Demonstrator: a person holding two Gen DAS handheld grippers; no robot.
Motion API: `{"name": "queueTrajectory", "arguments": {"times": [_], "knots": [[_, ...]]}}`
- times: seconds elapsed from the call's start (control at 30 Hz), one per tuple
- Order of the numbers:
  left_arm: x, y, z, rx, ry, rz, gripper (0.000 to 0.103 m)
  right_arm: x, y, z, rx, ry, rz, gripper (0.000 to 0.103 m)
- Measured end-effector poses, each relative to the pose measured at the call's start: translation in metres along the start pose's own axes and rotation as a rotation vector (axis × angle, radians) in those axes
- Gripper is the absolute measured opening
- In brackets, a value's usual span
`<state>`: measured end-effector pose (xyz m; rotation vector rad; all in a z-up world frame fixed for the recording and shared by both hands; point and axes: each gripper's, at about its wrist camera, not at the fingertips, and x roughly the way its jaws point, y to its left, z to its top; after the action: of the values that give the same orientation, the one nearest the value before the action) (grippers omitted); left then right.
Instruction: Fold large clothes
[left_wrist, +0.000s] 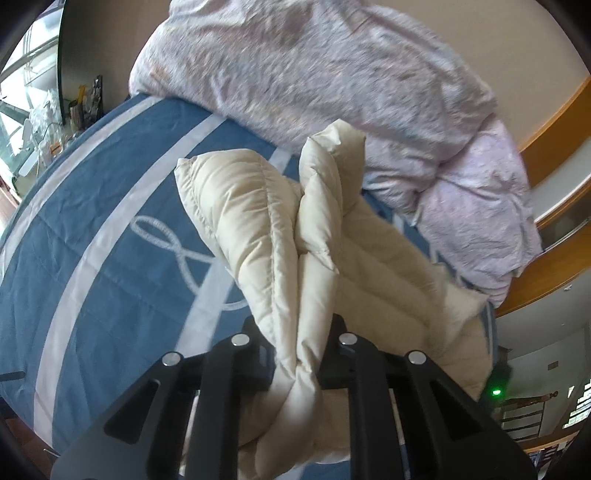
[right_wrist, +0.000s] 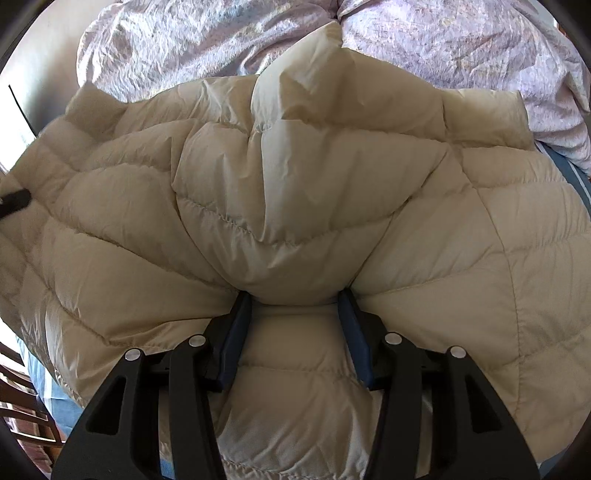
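A cream quilted puffer jacket (left_wrist: 325, 229) lies on a blue bed cover with white stripes (left_wrist: 110, 229). My left gripper (left_wrist: 299, 332) is shut on a bunched fold of the jacket, which stands up between the fingers. In the right wrist view the jacket (right_wrist: 295, 184) fills most of the frame. My right gripper (right_wrist: 295, 295) has its jaws around a thick puffed fold of the jacket, pressed against both blue pads (right_wrist: 236, 332). A dark tip of the other gripper (right_wrist: 14, 199) shows at the left edge.
A crumpled pink-lilac duvet (left_wrist: 332, 81) is heaped at the far side of the bed, also in the right wrist view (right_wrist: 461, 44). A wooden rail (left_wrist: 546, 122) runs at the right. A cluttered shelf by a window (left_wrist: 55, 122) is at the left.
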<state>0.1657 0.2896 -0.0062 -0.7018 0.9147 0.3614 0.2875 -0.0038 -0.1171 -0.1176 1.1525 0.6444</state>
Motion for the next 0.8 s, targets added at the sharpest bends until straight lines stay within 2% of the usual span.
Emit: {"name": "queueTrajectory", "arguments": {"times": [0.4, 0.63, 0.8], "knots": [[-0.024, -0.102, -0.002, 0.106, -0.034, -0.141, 0.014, -0.001, -0.007, -0.004, 0.015, 0.006, 0.011, 0.051], [-0.01, -0.155, -0.019, 0.167, 0.012, -0.233, 0.014, -0.001, -0.01, -0.006, 0.021, 0.002, 0.016, 0.051], [0.005, -0.182, -0.033, 0.198, 0.039, -0.255, 0.014, -0.004, -0.012, -0.01, 0.023, -0.006, 0.025, 0.051]]}}
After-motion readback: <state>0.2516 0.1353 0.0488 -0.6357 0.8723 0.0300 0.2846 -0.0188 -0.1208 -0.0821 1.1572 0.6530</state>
